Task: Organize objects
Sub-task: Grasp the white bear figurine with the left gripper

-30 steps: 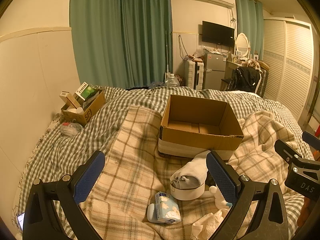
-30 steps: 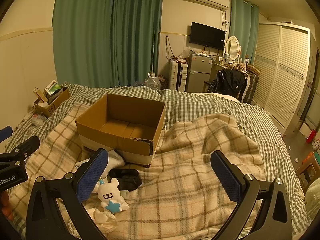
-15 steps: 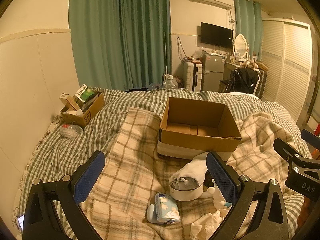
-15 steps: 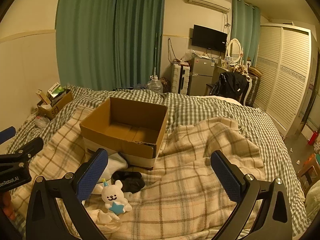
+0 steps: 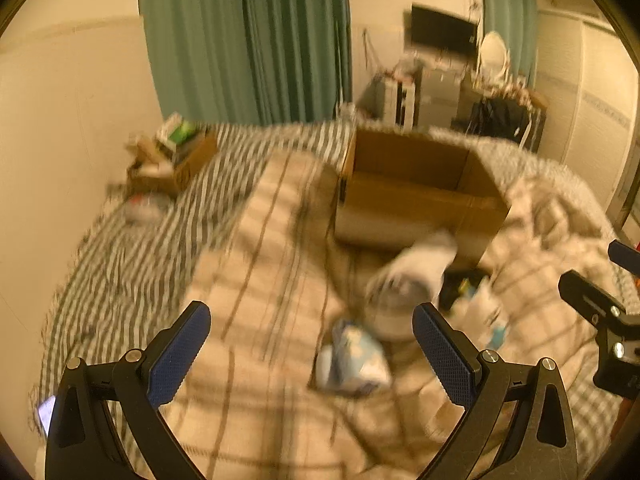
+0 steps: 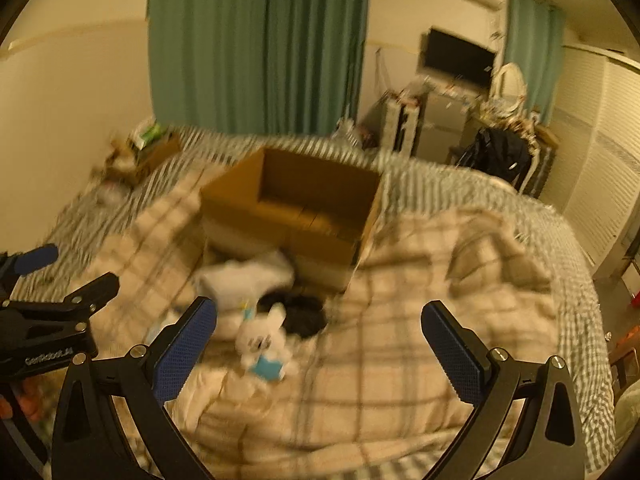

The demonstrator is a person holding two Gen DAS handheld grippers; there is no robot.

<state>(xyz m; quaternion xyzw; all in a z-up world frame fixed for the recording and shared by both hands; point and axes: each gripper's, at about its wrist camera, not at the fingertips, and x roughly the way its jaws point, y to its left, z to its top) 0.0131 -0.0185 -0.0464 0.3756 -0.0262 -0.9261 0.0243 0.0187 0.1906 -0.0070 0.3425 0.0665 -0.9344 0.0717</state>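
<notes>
My left gripper [image 5: 311, 344]: jaws spread wide, nothing between the blue pads [image 5: 178, 354], held above the bed and pointing forward.
My right gripper [image 6: 319, 350]: jaws likewise wide apart, nothing gripped, blue pads [image 6: 452, 358] level with each other.
Side by side: each gripper shows at the edge of the other's view, well apart.

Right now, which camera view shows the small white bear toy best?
The right wrist view: the white bear toy lies whole on the plaid blanket before the cardboard box, though blurred. In the left wrist view it is only a blurred white shape beside the right finger.
</notes>
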